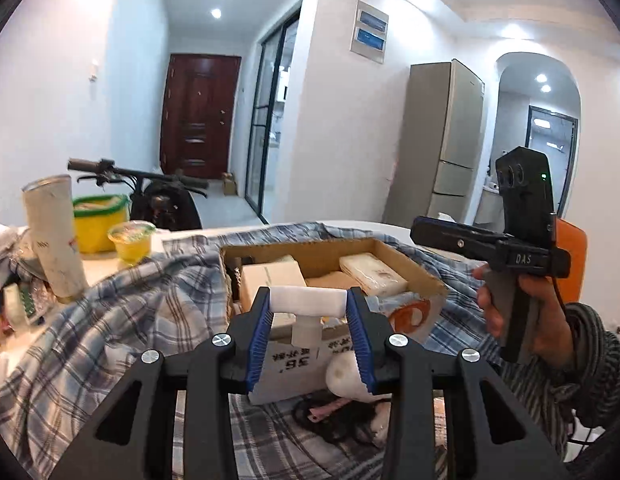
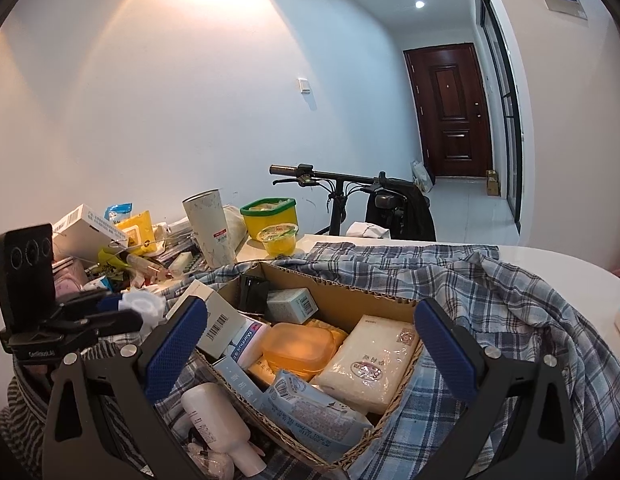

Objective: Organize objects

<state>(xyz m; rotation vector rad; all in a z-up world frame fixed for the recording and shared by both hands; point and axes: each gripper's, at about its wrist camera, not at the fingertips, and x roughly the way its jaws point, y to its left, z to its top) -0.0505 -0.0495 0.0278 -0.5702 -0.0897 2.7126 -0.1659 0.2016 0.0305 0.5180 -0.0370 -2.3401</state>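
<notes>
My left tool [image 1: 307,312] is part-closed on a white cap [image 1: 307,300], its blue pads pressing the cap's two ends, and holds it in the air above the near edge of the box [image 1: 414,266]. My right tool [image 2: 310,344] stands wide open with nothing between its pads, poised over the same box [image 2: 330,300]. The box sits on a plaid cloth [image 2: 510,300] on the desk [image 2: 550,256], packed with a tissue pack [image 2: 370,364] and an orange case [image 2: 299,346].
</notes>
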